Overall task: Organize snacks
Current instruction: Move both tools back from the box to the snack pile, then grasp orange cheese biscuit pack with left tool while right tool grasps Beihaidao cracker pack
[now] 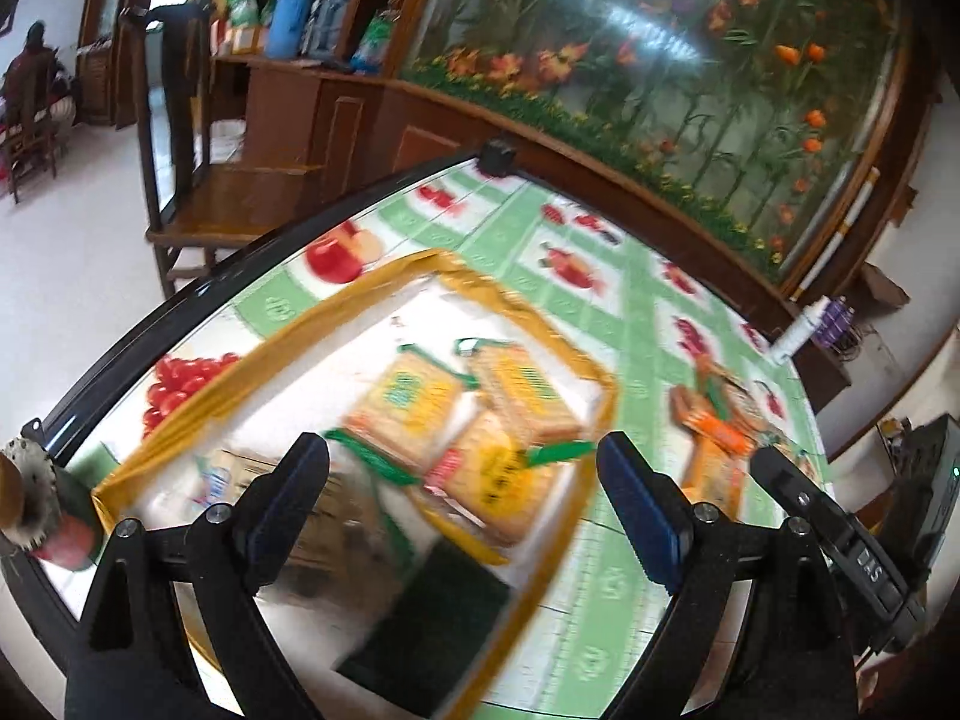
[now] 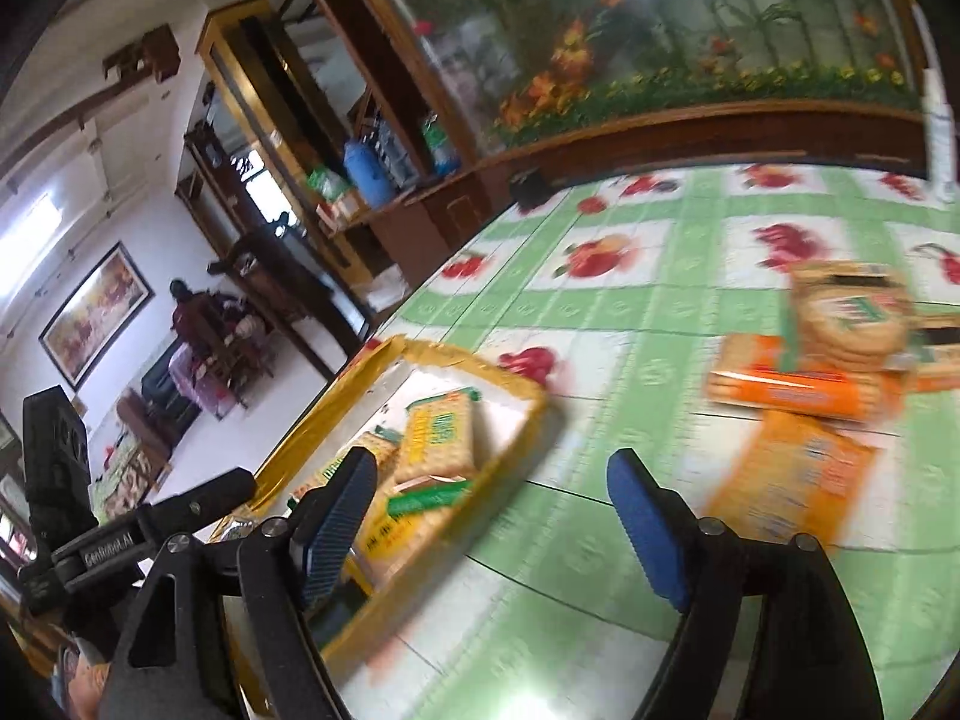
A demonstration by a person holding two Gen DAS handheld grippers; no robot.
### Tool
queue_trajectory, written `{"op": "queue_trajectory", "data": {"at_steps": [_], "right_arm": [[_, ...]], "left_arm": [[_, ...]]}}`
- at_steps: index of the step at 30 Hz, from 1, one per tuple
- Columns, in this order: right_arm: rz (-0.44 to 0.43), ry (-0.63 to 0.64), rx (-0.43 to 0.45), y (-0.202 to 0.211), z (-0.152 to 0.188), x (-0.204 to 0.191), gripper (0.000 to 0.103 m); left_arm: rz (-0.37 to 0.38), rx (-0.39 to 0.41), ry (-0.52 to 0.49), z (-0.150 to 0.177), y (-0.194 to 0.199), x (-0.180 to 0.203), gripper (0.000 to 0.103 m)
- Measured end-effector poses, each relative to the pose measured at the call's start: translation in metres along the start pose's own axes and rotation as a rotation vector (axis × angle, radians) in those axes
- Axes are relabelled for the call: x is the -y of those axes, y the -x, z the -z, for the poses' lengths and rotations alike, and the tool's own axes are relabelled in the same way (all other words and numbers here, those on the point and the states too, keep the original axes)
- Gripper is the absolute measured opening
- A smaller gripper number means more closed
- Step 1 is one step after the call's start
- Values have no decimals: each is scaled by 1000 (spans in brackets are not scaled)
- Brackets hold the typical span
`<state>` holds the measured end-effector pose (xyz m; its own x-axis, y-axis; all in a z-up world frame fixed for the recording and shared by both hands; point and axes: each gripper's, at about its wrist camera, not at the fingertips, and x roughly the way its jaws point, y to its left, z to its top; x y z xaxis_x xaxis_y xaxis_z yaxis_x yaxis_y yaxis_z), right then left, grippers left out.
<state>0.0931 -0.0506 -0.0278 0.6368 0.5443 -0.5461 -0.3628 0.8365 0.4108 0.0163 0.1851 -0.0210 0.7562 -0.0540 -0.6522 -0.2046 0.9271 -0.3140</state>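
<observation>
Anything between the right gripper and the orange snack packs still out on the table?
Nothing visible. The right gripper is open and empty, and only bare tablecloth lies between it and the orange snack packs ahead to its right. The yellow-rimmed tray sits off to its left, out of that path.

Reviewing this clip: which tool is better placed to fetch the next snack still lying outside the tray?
Right, probably. The right tool is open and empty, nearer the orange packets on the tablecloth; the left tool hangs over the yellow tray.

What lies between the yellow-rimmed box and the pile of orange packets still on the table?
Only bare tablecloth; the right wrist view shows nothing between the box and the packets.
</observation>
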Motion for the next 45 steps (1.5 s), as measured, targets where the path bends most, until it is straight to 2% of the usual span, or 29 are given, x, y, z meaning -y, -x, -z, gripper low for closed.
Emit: {"op": "queue_trajectory", "data": {"at_steps": [6, 8, 17, 21, 25, 31, 41, 45], "right_arm": [[136, -14, 129, 74, 18, 40, 94], [189, -33, 165, 97, 23, 59, 102], [310, -170, 204, 144, 44, 139, 102], [325, -196, 221, 152, 47, 156, 102], [342, -222, 264, 155, 52, 166, 102], [361, -241, 282, 160, 53, 172, 102], [392, -272, 210, 147, 56, 183, 102], [453, -286, 172, 143, 50, 193, 102]], "left_arm": [[27, 37, -115, 16, 5, 51, 92], [30, 26, -167, 25, 2, 71, 92], [29, -33, -313, 59, -13, 125, 92], [37, -39, -359, 66, -17, 143, 92], [3, -37, -401, 71, -23, 158, 92], [-43, -38, -450, 79, -36, 176, 92], [-81, -34, -496, 75, -55, 195, 92], [-102, -63, -505, 72, -72, 197, 92]]}}
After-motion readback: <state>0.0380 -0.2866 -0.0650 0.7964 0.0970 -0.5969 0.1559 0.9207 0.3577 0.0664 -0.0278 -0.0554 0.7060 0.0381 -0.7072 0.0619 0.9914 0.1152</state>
